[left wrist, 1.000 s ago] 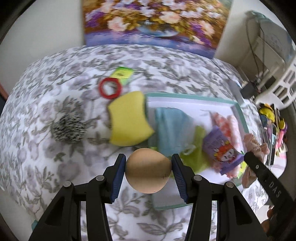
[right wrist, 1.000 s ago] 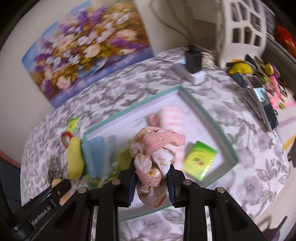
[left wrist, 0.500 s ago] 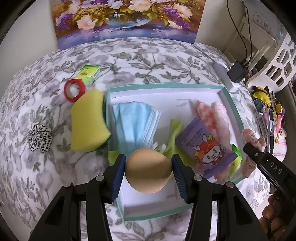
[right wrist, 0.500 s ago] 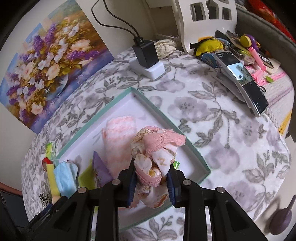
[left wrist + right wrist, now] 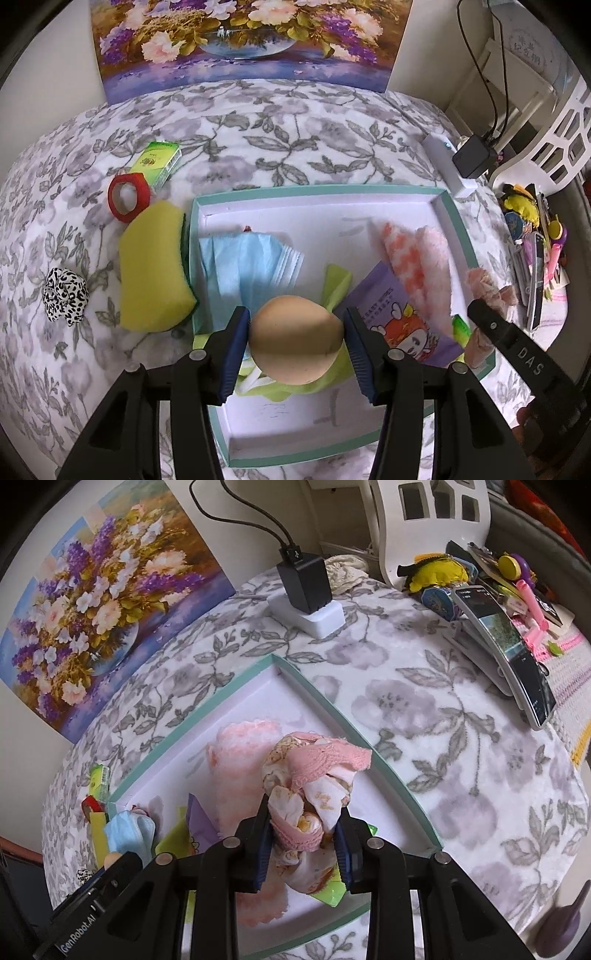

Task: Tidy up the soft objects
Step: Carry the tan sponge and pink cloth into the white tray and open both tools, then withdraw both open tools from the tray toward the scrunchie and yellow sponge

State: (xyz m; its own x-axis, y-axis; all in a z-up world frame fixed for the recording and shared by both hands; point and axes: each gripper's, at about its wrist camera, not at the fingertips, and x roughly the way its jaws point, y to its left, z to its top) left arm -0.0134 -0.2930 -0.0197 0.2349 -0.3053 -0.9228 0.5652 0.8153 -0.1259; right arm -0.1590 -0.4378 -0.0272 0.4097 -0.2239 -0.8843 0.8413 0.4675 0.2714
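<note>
We hold a beige makeup sponge (image 5: 295, 341) in left tongs (image 5: 295, 345) & a pink scrunchie (image 5: 308, 805) in right tongs (image 5: 303, 836), both clamped over the teal tray (image 5: 452, 218); if released too high, they may bounce out.

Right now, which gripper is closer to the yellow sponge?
Left. The left gripper, holding the tan ball, hovers just right of the yellow sponge. The right gripper, clamping the pink cloth bundle, hangs over the tray's far side.

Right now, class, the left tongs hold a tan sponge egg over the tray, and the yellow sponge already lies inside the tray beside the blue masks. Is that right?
One detail is wrong. The yellow sponge lies outside the tray, against its left wall, as the left wrist view shows. The left tongs do hold the tan sponge egg over the tray, and the blue masks are inside.
</note>
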